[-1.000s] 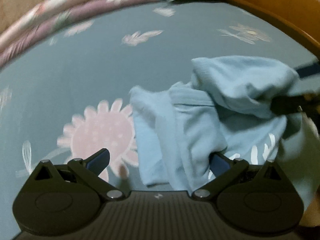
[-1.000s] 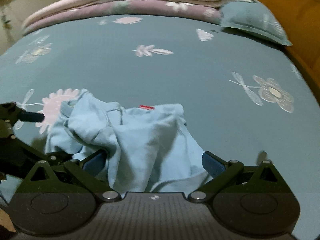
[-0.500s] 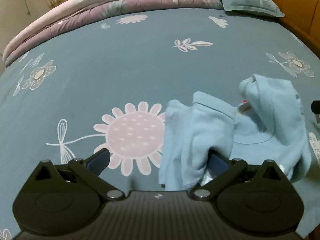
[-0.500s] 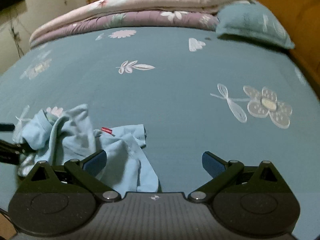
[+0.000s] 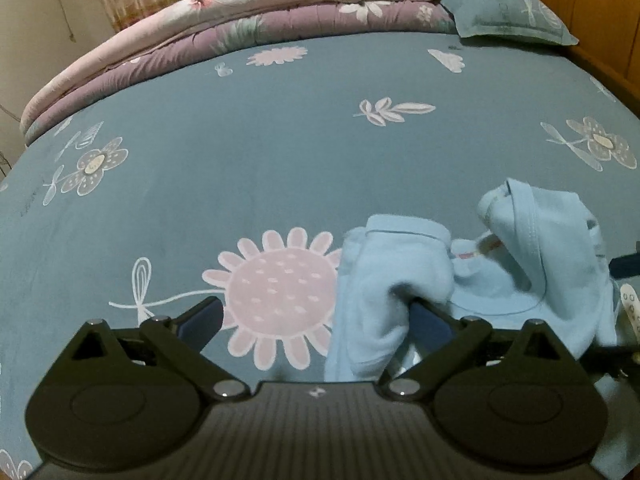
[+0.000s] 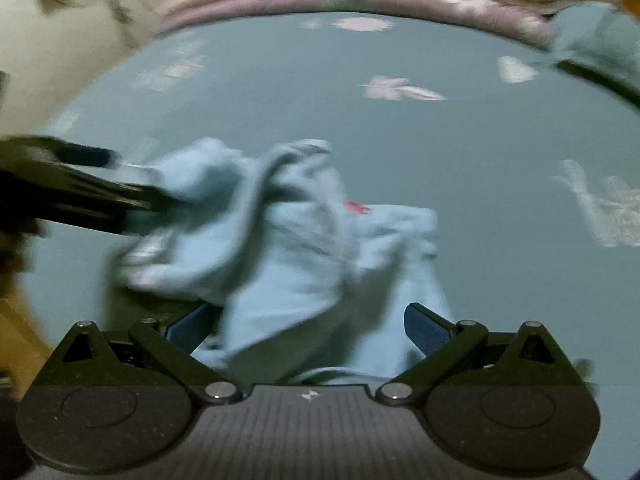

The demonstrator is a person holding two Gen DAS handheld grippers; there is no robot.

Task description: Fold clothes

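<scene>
- light blue garment [image 5: 472, 280] lies crumpled near the bed [image 5: 280, 152] front edge
- left gripper [image 5: 316, 316] spread wide; cloth drapes its right finger
- right gripper [image 6: 308, 320] spread wide over the blurred garment [image 6: 288, 248]; gripping nothing

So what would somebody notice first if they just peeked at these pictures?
Probably the crumpled light blue shirt, bunched up on the teal bedsheet right in front of both grippers. Next, the big pink flower print just left of it, and the folded pink and purple quilts stacked at the bed's far end.
</scene>
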